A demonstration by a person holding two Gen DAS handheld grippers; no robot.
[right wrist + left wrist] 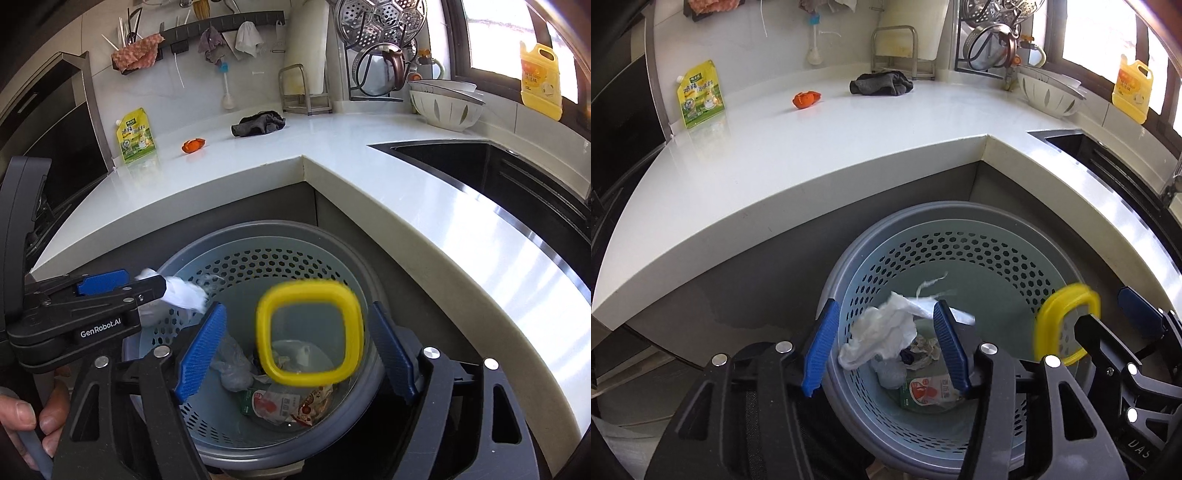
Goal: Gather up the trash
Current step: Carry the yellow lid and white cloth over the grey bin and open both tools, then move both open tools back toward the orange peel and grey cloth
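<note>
A pale blue perforated trash basket (979,254) stands on the floor below the counter corner, with wrappers and crumpled bags inside. My left gripper (884,349) is open above it, and a crumpled white tissue (882,328) hangs loose between the blue pads, falling. My right gripper (295,345) is open over the basket (258,266). A blurred yellow-rimmed clear lid (308,334) is in mid-air between its pads, touching neither; it also shows in the left wrist view (1065,325). The left gripper and the tissue (184,293) show at left in the right wrist view.
On the white counter (775,155) lie an orange scrap (806,99), a green-yellow pouch (700,94) and a dark rag (881,84). A white colander (1051,94), a yellow detergent jug (1132,88) and the sink (480,166) are at right.
</note>
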